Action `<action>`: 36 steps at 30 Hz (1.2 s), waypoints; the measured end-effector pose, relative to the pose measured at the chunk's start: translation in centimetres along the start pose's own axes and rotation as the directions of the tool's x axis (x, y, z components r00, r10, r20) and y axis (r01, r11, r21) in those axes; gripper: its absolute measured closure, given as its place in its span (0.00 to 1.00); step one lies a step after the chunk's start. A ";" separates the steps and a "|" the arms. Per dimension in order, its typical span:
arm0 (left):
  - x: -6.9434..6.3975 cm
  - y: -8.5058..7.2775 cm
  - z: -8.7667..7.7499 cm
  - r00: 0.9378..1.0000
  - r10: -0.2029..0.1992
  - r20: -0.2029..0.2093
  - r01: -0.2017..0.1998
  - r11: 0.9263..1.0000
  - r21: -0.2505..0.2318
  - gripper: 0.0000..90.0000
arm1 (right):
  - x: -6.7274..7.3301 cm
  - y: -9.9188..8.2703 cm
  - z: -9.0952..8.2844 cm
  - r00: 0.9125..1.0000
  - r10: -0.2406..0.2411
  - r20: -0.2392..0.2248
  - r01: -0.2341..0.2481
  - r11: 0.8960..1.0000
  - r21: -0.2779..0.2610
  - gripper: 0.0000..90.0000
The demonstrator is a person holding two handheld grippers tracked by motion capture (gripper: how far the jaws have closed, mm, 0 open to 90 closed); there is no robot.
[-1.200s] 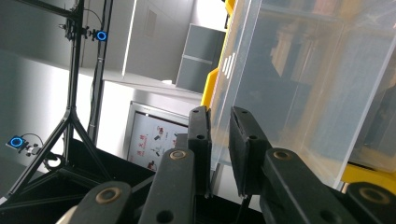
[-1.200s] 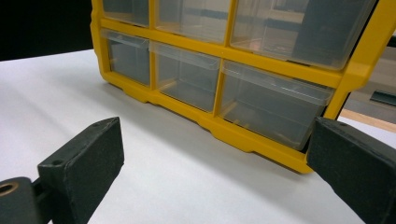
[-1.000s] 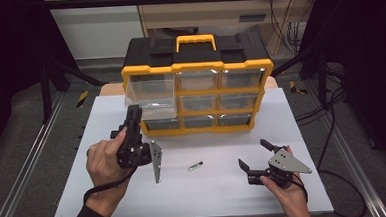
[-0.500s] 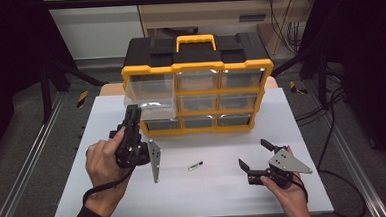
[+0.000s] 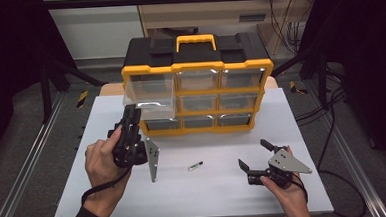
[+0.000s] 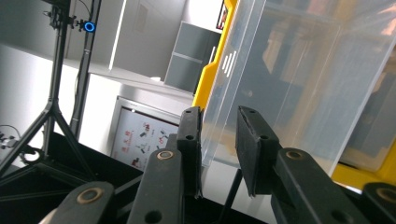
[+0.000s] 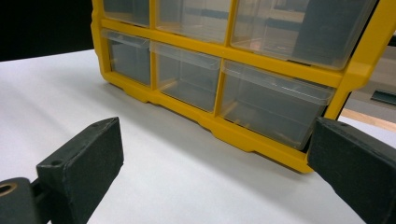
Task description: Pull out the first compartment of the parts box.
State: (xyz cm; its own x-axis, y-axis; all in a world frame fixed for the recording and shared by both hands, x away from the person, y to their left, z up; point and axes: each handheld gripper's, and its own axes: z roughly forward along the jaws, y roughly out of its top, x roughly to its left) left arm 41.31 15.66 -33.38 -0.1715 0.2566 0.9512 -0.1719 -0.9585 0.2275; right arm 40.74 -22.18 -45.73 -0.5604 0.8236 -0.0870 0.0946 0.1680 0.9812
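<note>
High view: clear drawer (image 5: 149, 100) pulled partway out of the yellow organizer (image 5: 198, 90), upper left slot; left gripper (image 5: 130, 116) at its front edge. Risk, as I judge it: a tug could slide the drawer right out.

Left gripper view: jaws have just been opening, narrowly parted, straddling the drawer wall (image 6: 280, 93), one pad touching.

Right gripper view: right gripper (image 7: 215, 172) wide open, empty, low before the organizer (image 7: 224, 70).

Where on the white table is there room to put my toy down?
Bare patches: between the small pen-like thing and the right claw, and the table's right side beside the yellow drawer box. It is crowded at the pulled-out clear drawer, where the left claw is.
</note>
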 end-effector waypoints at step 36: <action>-2.0 -2.6 -2.4 0.700 -0.600 0.388 0.554 0.798 0.235 0.18 | -0.1 0.0 0.1 1.000 0.001 0.010 -0.001 1.000 0.007 0.03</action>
State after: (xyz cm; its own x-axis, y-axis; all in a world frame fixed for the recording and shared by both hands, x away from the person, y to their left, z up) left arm 39.74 17.98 -36.41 0.3590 0.7063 0.6101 -0.0045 -0.6523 0.7579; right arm 40.85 -22.25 -45.71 -0.5519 0.8293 -0.0875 0.1009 0.1705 0.9802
